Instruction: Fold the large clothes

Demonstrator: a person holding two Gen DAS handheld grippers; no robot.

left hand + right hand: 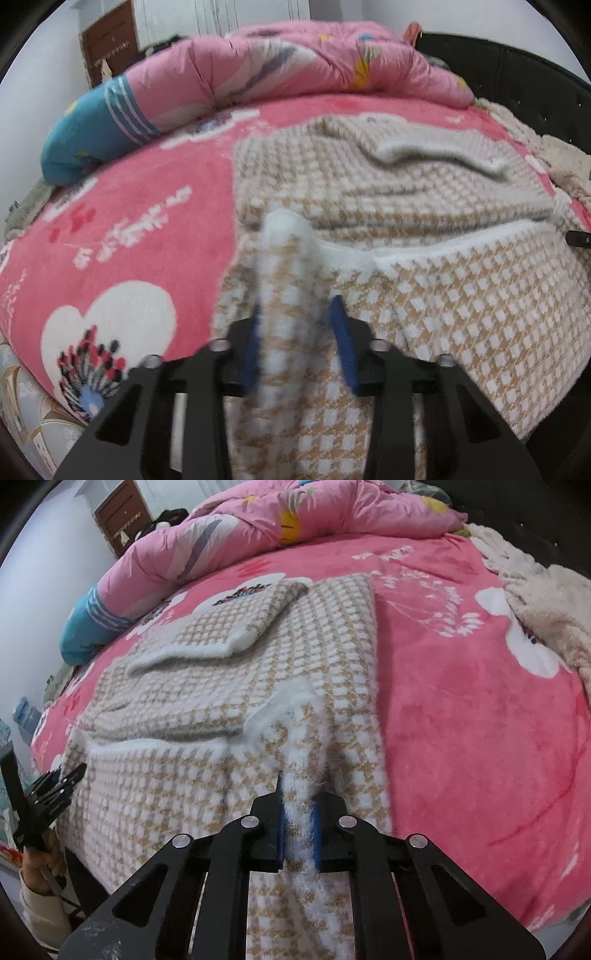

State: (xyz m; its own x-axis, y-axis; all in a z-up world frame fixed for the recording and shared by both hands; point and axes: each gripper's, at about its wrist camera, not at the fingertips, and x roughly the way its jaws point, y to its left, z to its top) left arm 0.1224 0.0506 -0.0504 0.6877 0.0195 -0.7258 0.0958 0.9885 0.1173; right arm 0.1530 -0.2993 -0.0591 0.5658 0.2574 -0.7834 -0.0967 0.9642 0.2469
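Right hand-held gripper [297, 812] and left hand-held gripper [297, 332] both pinch the hem: soft, floppy sweater [229, 686], best held there.

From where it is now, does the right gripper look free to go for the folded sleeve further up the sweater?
Probably not yet. The right gripper is shut on a pinched ridge of the sweater, so it would drag cloth along. Nothing lies between it and the sleeve otherwise.
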